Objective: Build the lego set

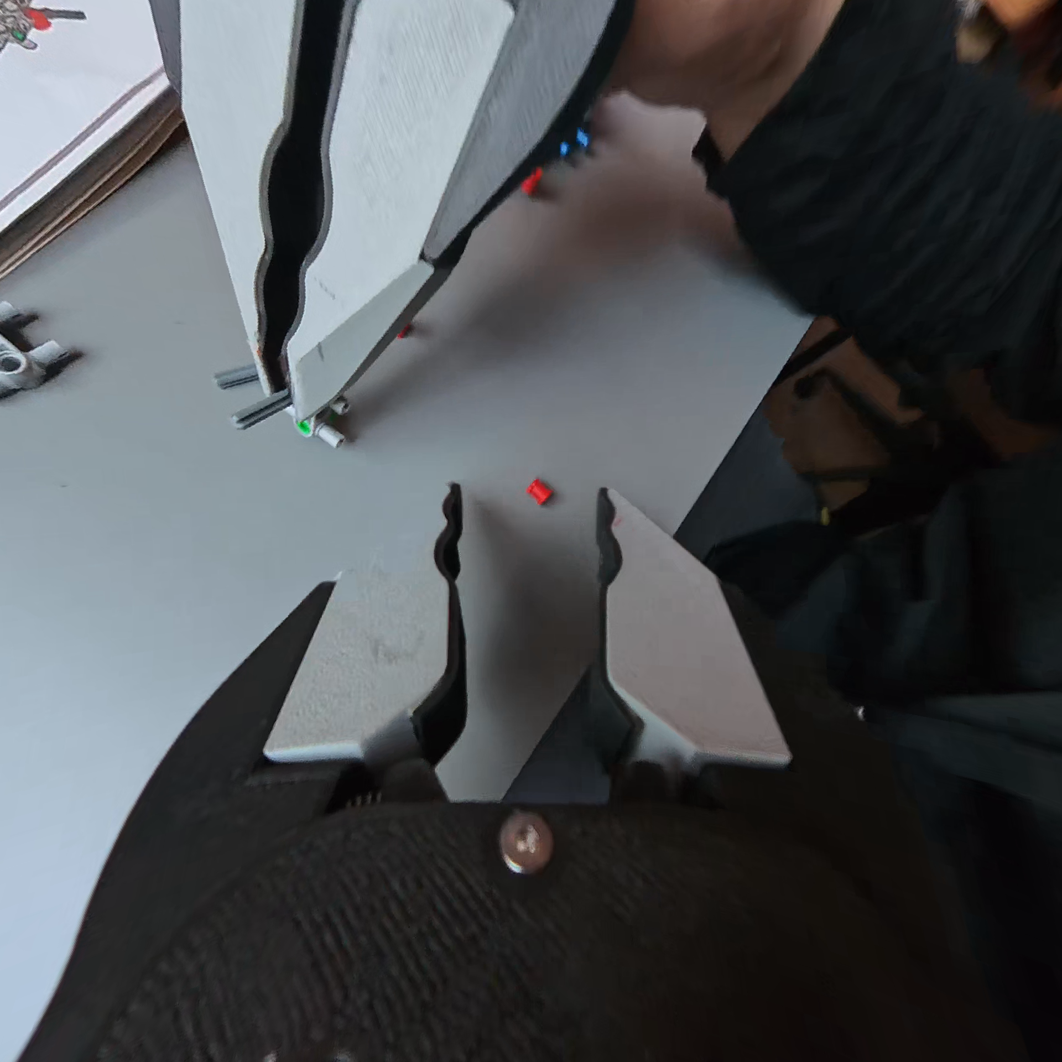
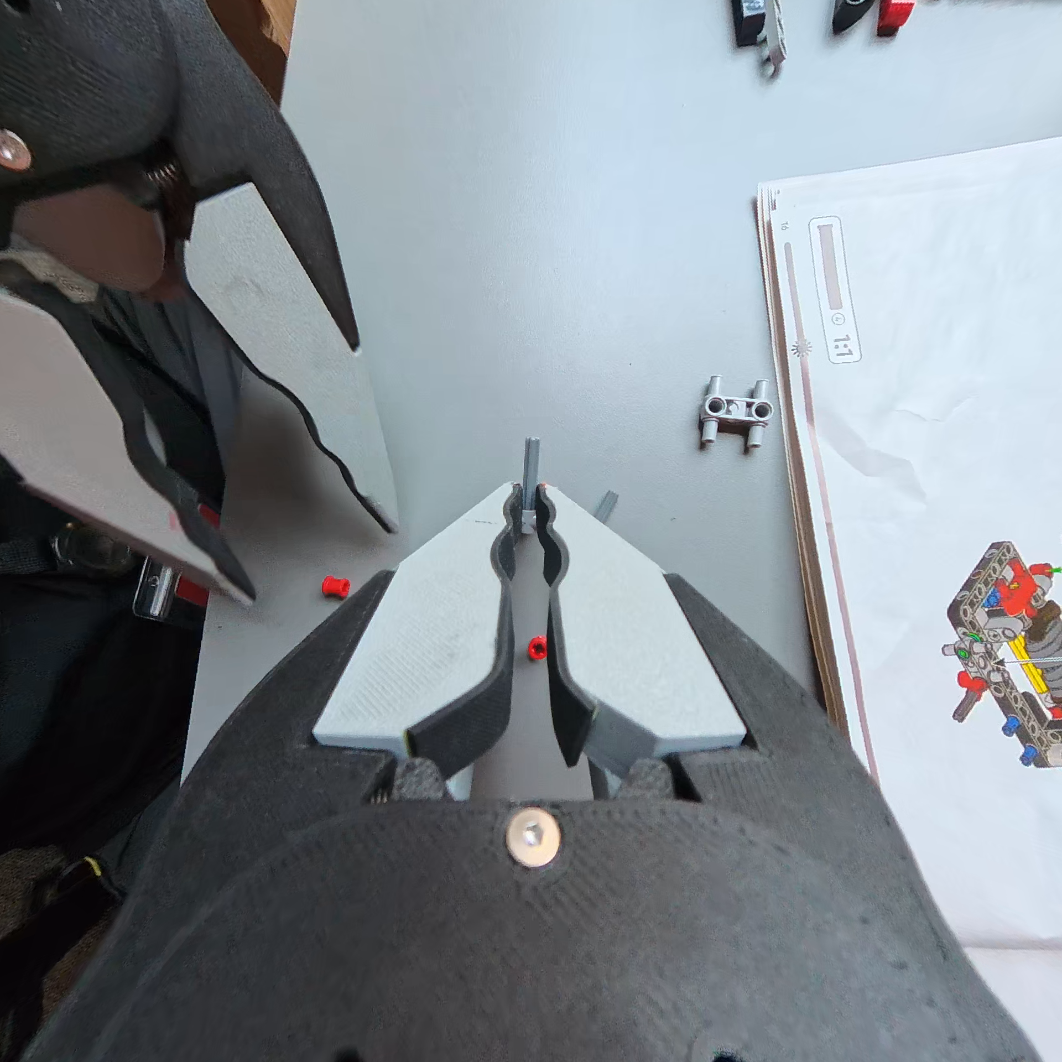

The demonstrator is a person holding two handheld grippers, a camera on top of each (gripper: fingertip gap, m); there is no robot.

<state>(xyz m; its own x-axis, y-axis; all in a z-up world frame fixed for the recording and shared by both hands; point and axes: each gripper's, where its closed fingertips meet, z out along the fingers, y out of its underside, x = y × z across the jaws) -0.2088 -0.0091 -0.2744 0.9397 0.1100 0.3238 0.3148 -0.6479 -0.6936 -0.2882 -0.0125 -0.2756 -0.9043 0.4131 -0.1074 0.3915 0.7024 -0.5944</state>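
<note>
left claw (image 1: 526, 494) wide, red bush (image 1: 539, 492) just ahead on tabletop (image 1: 143, 517) | right claw (image 2: 529, 488) pinching grey axle (image 2: 531, 468) | booklet (image 2: 931, 460) right

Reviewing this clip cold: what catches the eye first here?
The right gripper is shut on a grey axle, tips down at the grey table. The open left gripper points at a small red bush just beyond its tips. An instruction booklet lies on the table.

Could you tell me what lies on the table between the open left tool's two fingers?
A small red bush lies just past the left tool, centred in its gap, in the left wrist view.
</note>
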